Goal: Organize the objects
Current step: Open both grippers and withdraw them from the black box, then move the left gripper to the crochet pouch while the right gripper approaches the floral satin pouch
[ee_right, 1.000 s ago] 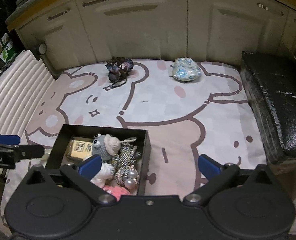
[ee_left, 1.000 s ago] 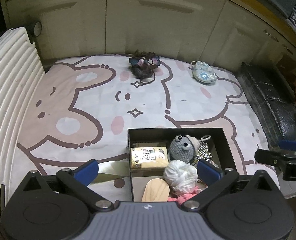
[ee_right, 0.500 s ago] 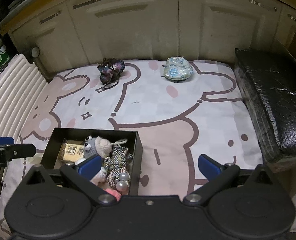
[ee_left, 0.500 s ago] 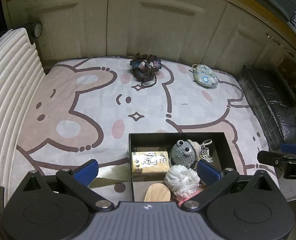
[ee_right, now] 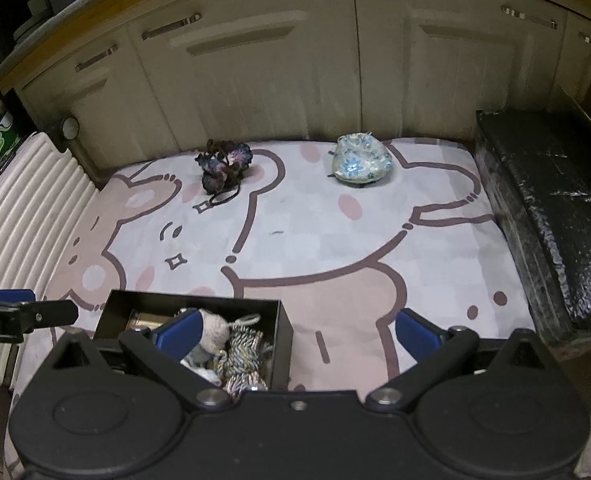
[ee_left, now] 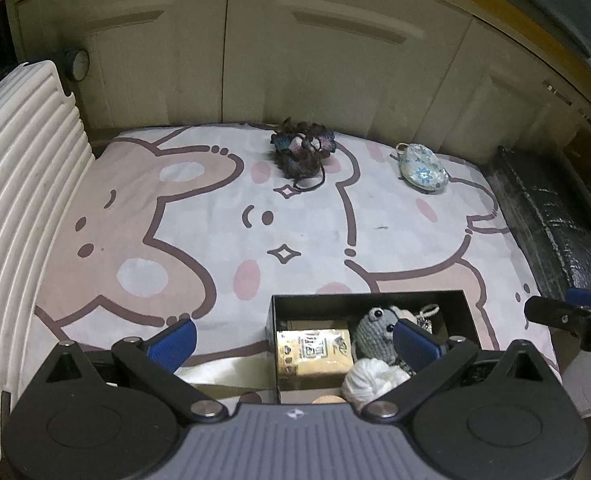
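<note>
While both my grippers hang spread and empty, the black box (ee_left: 369, 300) sits nearest on the cartoon mat (ee_left: 199, 216).

Between my left gripper (ee_left: 293, 338) fingers I see its load: a gold packet (ee_left: 313, 354), a grey crocheted toy (ee_left: 375, 334) with googly eyes, a white yarn ball (ee_left: 369, 380). My right gripper (ee_right: 297, 330) looks over striped cord bundles (ee_right: 245, 354) at the box's right wall. Farther off, well apart near the cabinets (ee_right: 255, 60), lie a dark purple scrunchie (ee_right: 223, 168) and a blue floral pouch (ee_right: 361, 158).

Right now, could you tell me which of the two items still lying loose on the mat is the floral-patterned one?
The pale blue floral pouch, lying right of the dark purple crocheted bundle.
</note>
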`<state>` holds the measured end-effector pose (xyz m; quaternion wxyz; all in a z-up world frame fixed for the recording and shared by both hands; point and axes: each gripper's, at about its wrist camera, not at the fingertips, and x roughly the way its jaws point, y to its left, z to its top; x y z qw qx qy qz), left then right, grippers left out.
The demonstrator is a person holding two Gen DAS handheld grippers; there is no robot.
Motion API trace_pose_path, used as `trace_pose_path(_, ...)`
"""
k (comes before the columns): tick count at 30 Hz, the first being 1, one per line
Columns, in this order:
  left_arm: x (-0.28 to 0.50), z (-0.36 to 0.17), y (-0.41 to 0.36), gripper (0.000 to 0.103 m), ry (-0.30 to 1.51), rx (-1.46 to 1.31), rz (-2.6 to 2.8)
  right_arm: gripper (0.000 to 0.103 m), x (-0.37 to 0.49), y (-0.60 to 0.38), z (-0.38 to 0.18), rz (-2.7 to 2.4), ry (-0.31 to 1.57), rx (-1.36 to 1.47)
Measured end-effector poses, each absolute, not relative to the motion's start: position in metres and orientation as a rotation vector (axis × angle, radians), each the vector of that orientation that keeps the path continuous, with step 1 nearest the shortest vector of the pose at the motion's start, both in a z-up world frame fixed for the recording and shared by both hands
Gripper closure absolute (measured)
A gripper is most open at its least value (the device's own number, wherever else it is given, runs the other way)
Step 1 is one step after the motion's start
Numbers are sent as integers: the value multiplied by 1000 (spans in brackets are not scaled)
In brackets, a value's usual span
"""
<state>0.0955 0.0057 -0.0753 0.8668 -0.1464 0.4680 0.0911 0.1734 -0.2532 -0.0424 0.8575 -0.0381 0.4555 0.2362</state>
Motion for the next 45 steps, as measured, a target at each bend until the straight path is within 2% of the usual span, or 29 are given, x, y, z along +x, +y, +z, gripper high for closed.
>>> trace_pose_path(25,155,-92,25,0,881,-212,158,0,238,-243,-55,461,797,-64)
trace_pose_path(32,182,-100,35,0,798,-199,170,0,271,-235,-71,439,742,-68)
trace_pose_path(45,235,-143,50,0,762,-138,135,0,339,-224,-122,399,689,-7)
